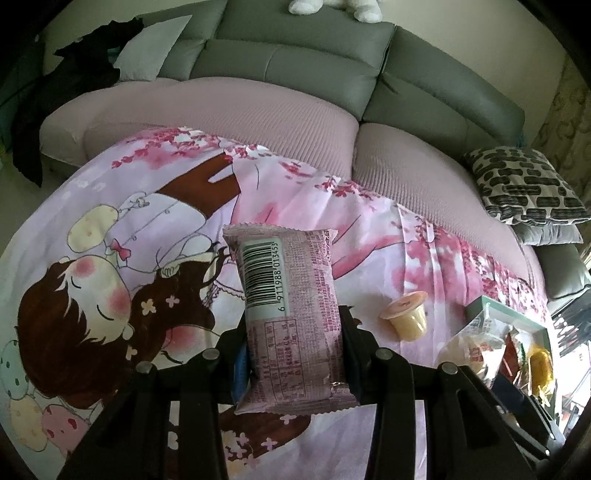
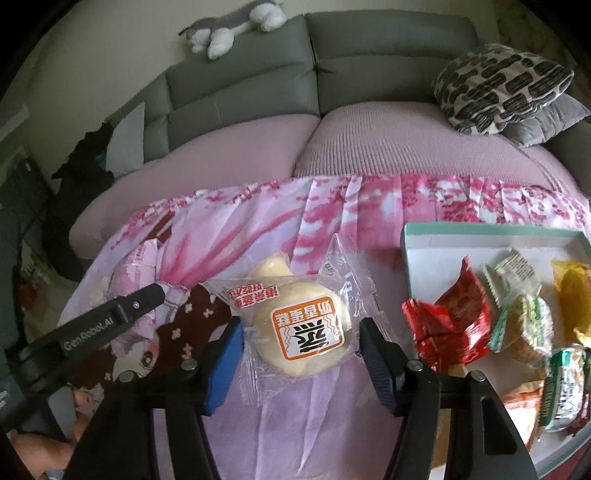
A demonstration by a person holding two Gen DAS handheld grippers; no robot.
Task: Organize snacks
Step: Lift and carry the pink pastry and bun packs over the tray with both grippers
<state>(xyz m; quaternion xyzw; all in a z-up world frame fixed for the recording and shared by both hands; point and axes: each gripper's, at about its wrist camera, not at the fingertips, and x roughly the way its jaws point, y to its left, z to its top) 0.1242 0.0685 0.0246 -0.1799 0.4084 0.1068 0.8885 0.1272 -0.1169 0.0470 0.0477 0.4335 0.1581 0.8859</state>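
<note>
My left gripper (image 1: 293, 332) is shut on a purple snack packet (image 1: 291, 314) with a barcode, held above the pink cartoon cloth (image 1: 110, 258). The same packet (image 2: 142, 258) and left gripper show at the left of the right wrist view. My right gripper (image 2: 301, 332) holds a clear-wrapped steamed cake (image 2: 306, 328) between its blue pads (image 2: 225, 354), just left of the white tray (image 2: 443, 247). A yellow jelly cup (image 1: 406, 315) lies on the cloth; in the right wrist view it (image 2: 269, 266) sits behind the cake.
The tray with a green rim holds several snacks: a red packet (image 2: 454, 325), green-and-white packets (image 2: 524, 317) and a yellow one (image 2: 572, 295). A grey sofa (image 2: 332, 74) with a patterned cushion (image 2: 498, 85) and a plush toy (image 2: 229, 29) stands behind.
</note>
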